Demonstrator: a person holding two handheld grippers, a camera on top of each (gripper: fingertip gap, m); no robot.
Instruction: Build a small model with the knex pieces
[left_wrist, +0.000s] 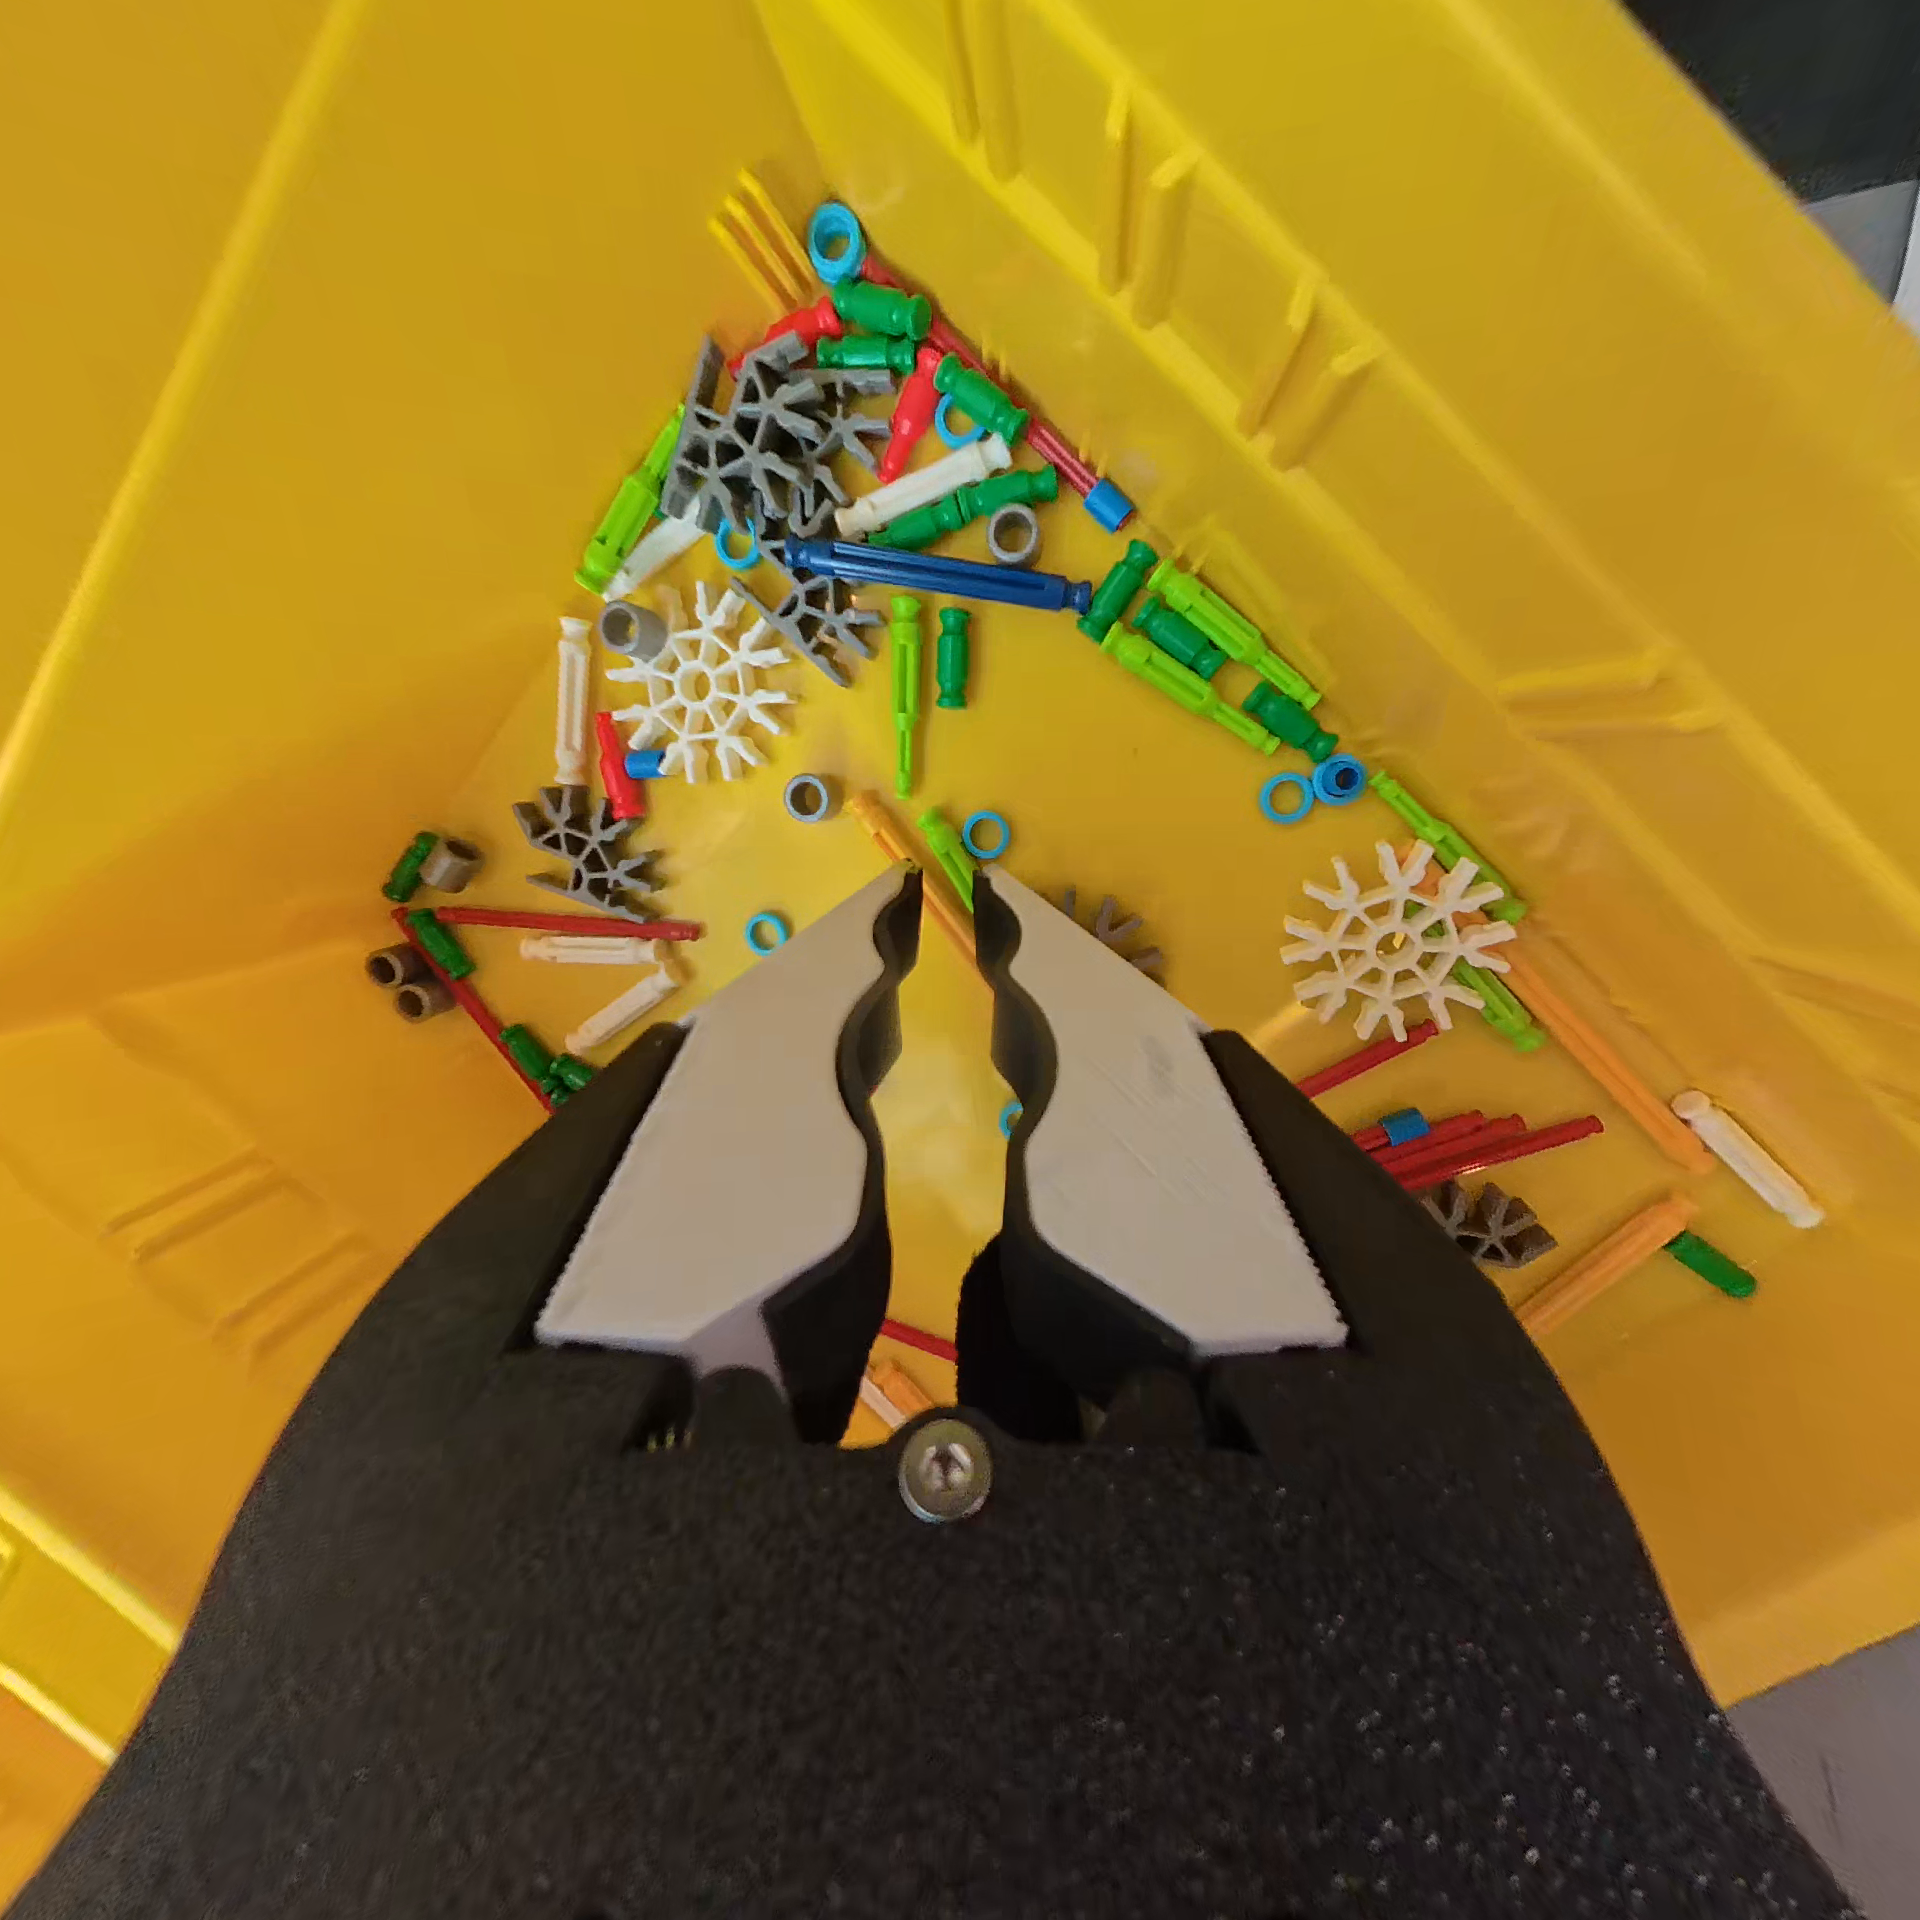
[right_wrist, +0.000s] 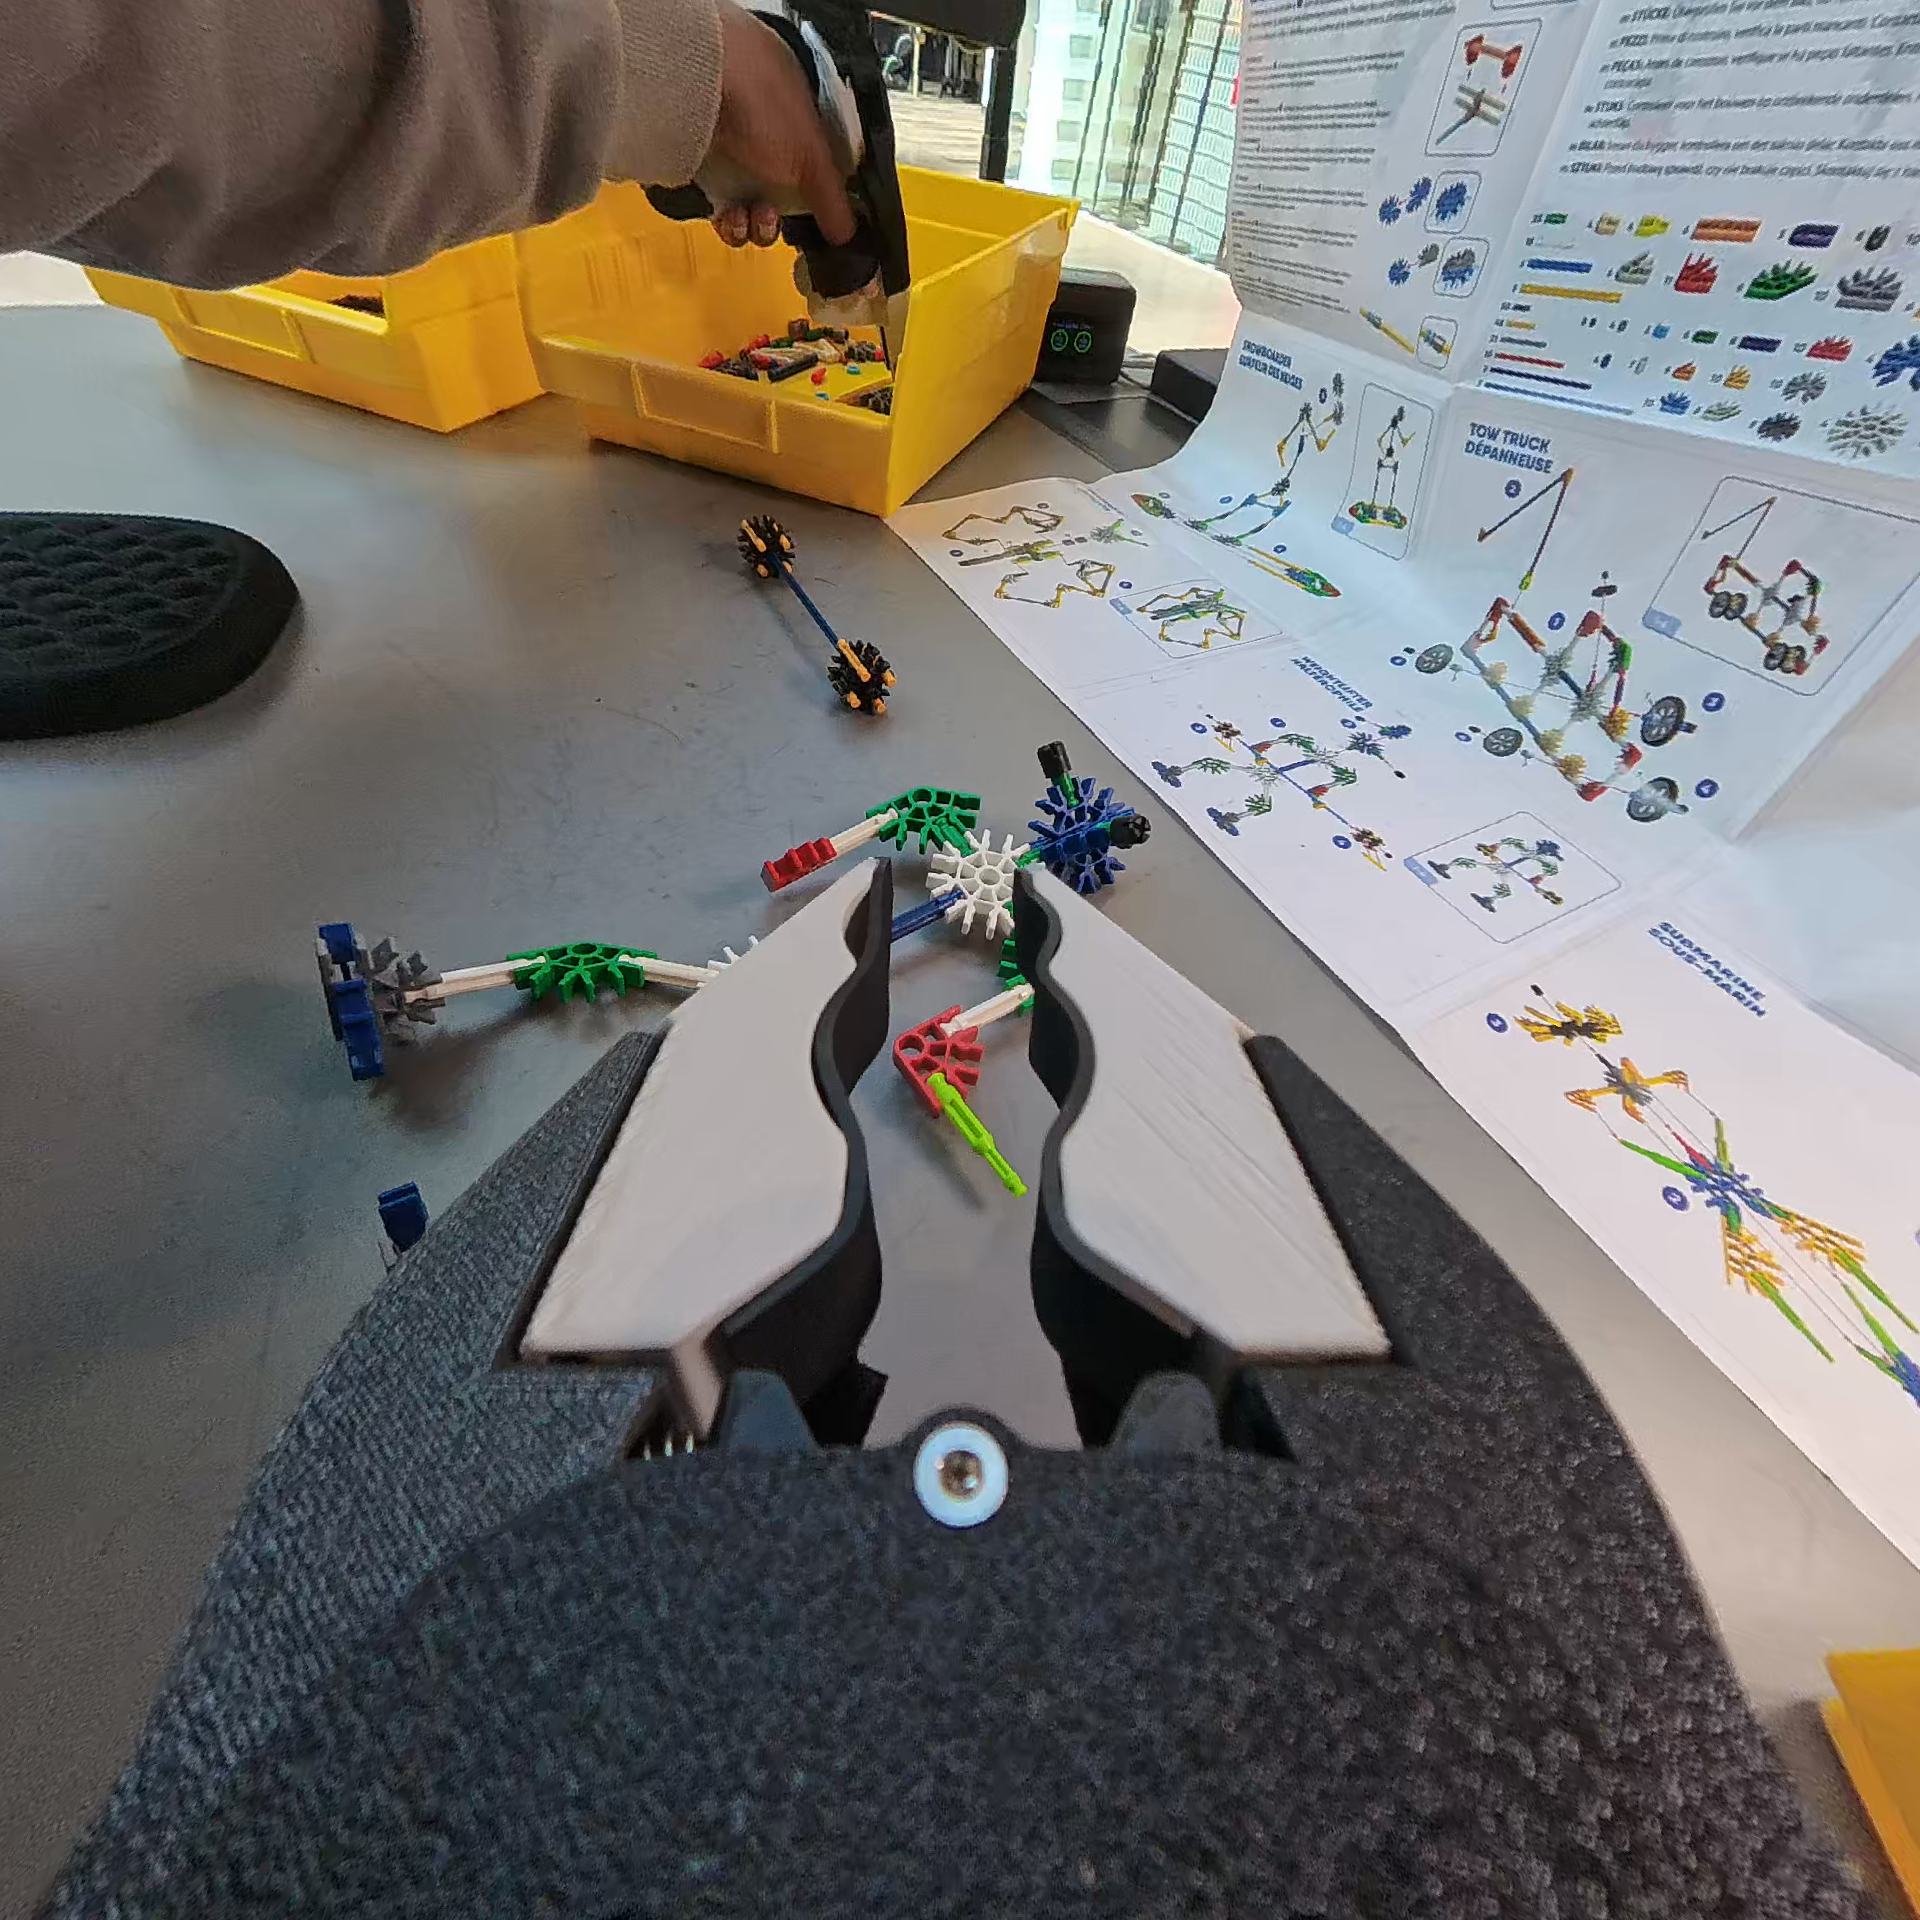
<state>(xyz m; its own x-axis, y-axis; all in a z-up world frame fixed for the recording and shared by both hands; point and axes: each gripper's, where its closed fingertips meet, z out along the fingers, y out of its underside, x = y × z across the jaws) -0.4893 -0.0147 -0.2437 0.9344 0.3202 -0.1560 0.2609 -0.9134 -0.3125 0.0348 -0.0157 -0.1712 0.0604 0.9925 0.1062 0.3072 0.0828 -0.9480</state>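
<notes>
We held the left gripper (left_wrist: 943, 878) down inside a glossy yellow plastic bin (left_wrist: 312, 416) with ribbed, slanted walls. Its pale, wavy-edged fingers stood slightly parted, a narrow gap at the tips, and gripped nothing. Just beneath the tips lay a thin orange plastic rod (left_wrist: 914, 873) and a lime green rod (left_wrist: 943, 844), beside a small blue ring (left_wrist: 985, 834). Loose construction-toy pieces littered the bin floor: a white snowflake-shaped connector (left_wrist: 701, 681), a heap of grey connectors (left_wrist: 764, 442) and a long dark blue rod (left_wrist: 935, 575). The gripper's black, grainy body covered the nearer pieces.

We held the right gripper (right_wrist: 954, 878) low above a smooth grey table (right_wrist: 468, 675), its fingers moderately apart and empty. Between them lay a red corner connector (right_wrist: 935, 1055) joined to a lime green peg (right_wrist: 977, 1138), part of a partly built model with a white snowflake hub (right_wrist: 977, 878) and a blue connector (right_wrist: 1081, 831); the fingers hid its middle. A printed paper instruction sheet (right_wrist: 1351, 644) lay to the right, cut off by the edge. Farther off, a hand (right_wrist: 774, 135) in a grey sleeve held the other gripper inside the bin.
</notes>
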